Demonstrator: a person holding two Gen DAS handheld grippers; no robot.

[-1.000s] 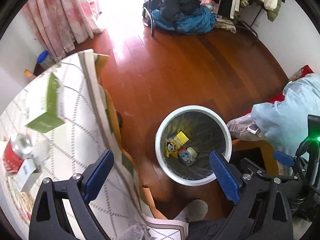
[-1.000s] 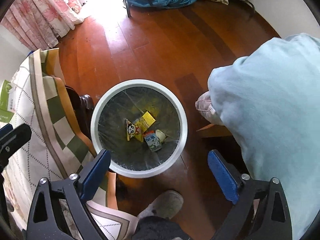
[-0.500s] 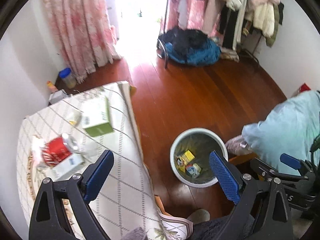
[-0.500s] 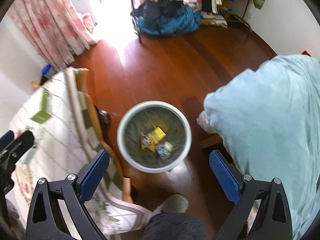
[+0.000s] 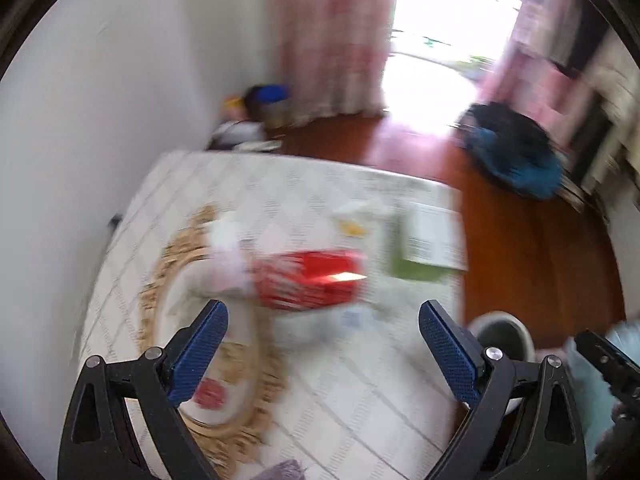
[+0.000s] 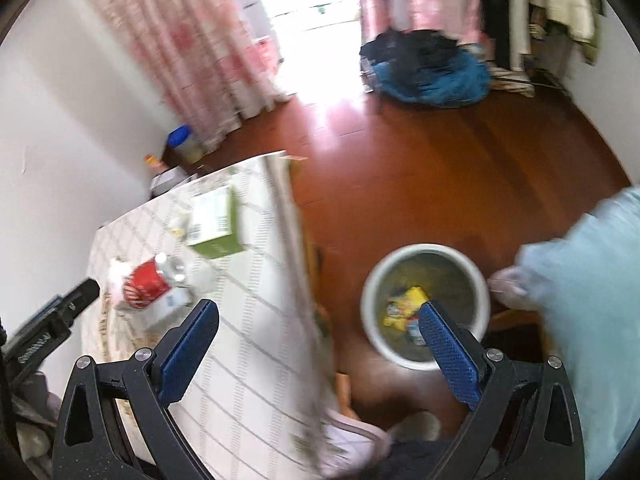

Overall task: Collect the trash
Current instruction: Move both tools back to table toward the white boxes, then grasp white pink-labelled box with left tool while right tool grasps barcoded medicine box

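left claw (image 5: 323,330): mine, spread wide, nothing in it, hanging over the worktop (image 5: 360,380) and facing the can
right claw (image 6: 318,328): also gaping and empty, one finger over the cloth, the other over the bin
bin (image 6: 426,254): white, on the floor right beside the worktop; yellow wrapper (image 6: 404,305) and a small carton in it, pretty blurry though
can (image 5: 308,278): red, lying on its side on the worktop, just ahead of my left claw
box (image 6: 216,224): green and white, on the worktop past the can, near the edge
paper bits: white scraps around the can, can't tell exactly what
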